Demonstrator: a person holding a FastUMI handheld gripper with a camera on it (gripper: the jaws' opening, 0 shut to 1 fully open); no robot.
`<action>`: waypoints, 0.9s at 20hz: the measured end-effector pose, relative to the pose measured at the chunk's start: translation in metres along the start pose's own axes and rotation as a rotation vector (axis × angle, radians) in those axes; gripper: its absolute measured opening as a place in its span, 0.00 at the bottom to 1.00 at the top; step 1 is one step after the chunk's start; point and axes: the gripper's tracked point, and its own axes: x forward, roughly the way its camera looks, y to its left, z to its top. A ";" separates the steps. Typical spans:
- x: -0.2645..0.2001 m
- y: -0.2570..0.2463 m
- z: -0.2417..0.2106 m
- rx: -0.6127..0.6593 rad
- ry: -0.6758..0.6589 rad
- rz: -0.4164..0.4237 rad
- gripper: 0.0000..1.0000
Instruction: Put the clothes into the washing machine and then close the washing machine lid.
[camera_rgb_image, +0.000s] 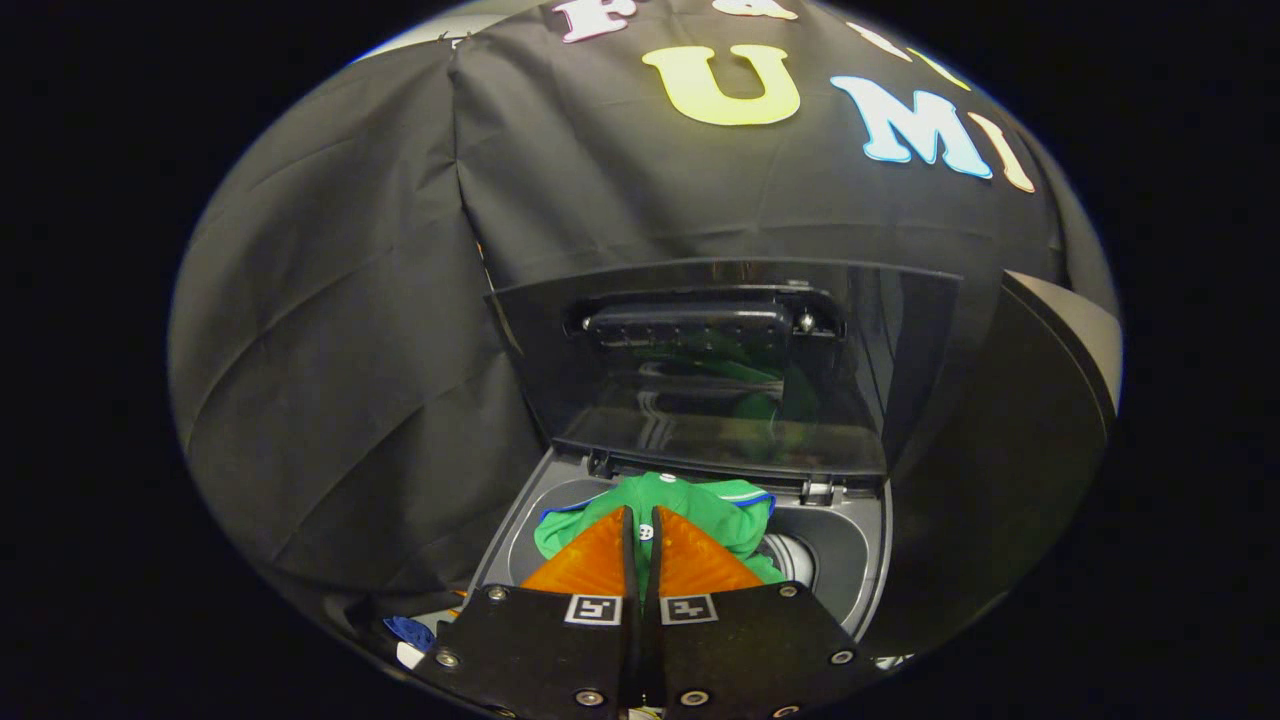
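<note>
hanging over open washer (850, 560), gripper (641, 515) is seen nearly closed, green cloth (715, 505) pinched between fingers; lid (720, 370) raised upright behind.

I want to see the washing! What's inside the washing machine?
A green garment hangs into the washing machine, pinched in the shut claw. A bit of drum shows beside it. The garment and claw cover the rest. The lid stands open.

Hand-held gripper (641, 520): black screwed plates with square coded markers, ribbed fingers.
</note>
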 end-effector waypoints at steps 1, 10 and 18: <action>0.004 0.000 -0.006 0.003 0.009 -0.010 0.00; 0.035 -0.019 -0.069 0.028 0.137 -0.081 0.05; 0.033 -0.031 -0.088 0.019 0.134 -0.089 0.98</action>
